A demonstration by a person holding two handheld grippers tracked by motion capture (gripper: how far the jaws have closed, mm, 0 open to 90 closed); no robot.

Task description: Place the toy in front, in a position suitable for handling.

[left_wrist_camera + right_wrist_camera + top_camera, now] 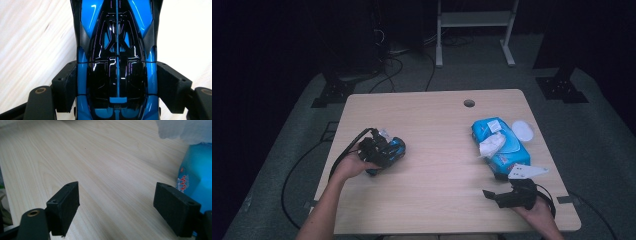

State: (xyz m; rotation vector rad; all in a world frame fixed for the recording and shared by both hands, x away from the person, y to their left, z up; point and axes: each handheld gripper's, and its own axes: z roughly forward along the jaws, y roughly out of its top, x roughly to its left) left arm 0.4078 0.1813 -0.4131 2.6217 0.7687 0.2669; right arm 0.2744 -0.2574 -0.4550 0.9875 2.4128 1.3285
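1. Left gripper sits near the left edge of the bench, about midway front to back – its fingers pressed on the two sides of a blue-and-black toy car
2. Left gripper view: the car's glossy black cabin lies between the two pads, blue flanks touching each pad; its body runs away up the frame, over pale wood
3. High view: the car rests on the bench under the gripper, a person's left hand behind it
4. Right gripper is near the front right corner, held in the right hand; fingers stand wide apart with bare bench between them – holding nothing
5. A blue pack of wipes lies by the right edge, just beyond the right gripper, a white wipe pulled up from its top
6. A white lid lies just beside the pack, toward the right edge
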